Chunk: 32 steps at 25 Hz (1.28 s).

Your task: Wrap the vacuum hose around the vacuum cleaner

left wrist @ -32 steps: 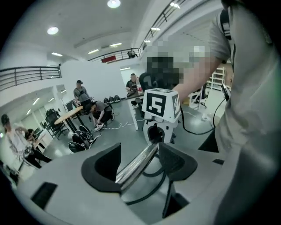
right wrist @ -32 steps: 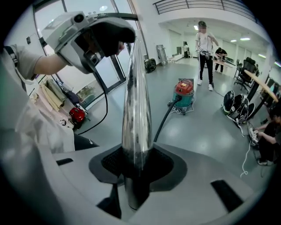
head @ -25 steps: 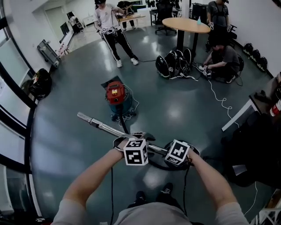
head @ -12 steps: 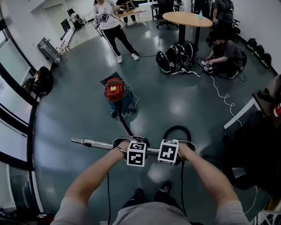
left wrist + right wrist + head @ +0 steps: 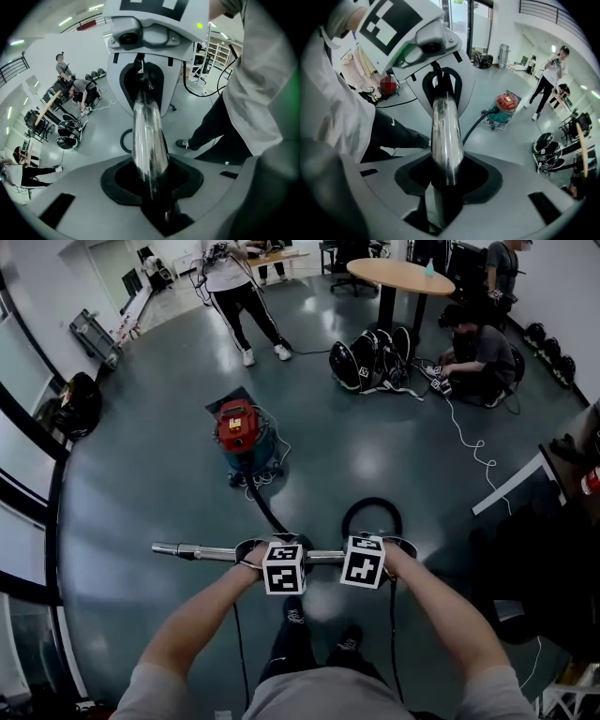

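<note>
As a person point(image 5: 476, 348) crouches by helmets point(image 5: 367, 358), vacuum cleaner point(image 5: 240, 429) nearer

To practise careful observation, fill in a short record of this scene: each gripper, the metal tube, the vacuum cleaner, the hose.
Left gripper: shut on the metal tube; its jaws have just been closing on it
Right gripper: shut on the same tube
Metal tube: held roughly level, free end toward the person's left
Vacuum cleaner: upright on the floor ahead
Hose: runs from the cleaner along the floor, loops near the right gripper; not yet wrapped
</note>
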### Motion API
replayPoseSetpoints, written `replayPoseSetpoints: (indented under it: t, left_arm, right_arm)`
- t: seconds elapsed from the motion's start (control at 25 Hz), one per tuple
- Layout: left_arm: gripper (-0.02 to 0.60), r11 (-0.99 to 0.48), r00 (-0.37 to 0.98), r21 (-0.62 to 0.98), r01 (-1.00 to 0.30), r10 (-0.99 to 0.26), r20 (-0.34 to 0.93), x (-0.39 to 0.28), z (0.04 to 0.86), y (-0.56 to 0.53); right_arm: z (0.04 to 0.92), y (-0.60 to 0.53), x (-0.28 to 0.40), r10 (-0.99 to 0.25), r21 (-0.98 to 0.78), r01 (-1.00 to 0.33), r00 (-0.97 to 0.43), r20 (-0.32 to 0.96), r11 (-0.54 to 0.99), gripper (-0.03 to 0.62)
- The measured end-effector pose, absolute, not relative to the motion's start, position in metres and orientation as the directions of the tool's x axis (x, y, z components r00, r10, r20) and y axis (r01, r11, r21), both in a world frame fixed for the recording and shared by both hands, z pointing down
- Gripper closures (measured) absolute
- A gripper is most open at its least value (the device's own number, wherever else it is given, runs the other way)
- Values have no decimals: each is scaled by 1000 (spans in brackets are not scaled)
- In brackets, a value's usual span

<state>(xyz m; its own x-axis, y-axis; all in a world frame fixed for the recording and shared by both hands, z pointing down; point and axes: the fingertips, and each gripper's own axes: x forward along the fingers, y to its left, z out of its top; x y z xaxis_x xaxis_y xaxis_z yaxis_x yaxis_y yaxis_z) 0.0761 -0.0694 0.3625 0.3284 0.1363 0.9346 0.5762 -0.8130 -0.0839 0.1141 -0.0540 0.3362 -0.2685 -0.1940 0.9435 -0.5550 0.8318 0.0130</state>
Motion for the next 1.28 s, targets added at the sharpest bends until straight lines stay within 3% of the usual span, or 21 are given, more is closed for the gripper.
replayPoseSetpoints:
  t: [0.16,0.28,0.56,0.96,1.28]
  left_arm:
    - [451,-822,361,-67,565,173,917,69,371,-109]
    - [450,-828,366,-32,560,213,906,60,377,-135]
    - [449,-841,338,29,541,248,908,23,413,-193]
    - [449,-918,450,172,357,331,829,23,441,-231]
    - [449,-938,587,257,233,347,732,70,486,-258]
  right_arm:
    - [333,-96,113,-319,158,-582,-185,930,798,435]
    - [333,-119,123,-344,196,-627,-123,931,754,368]
    - [303,-149,155,-440,222,-808,-52,896,546,365]
    - [356,-121,168,-389,41,-953,-83,918,299,365]
    - [413,-161,169,-499,-63,-983,-141,855,170,365]
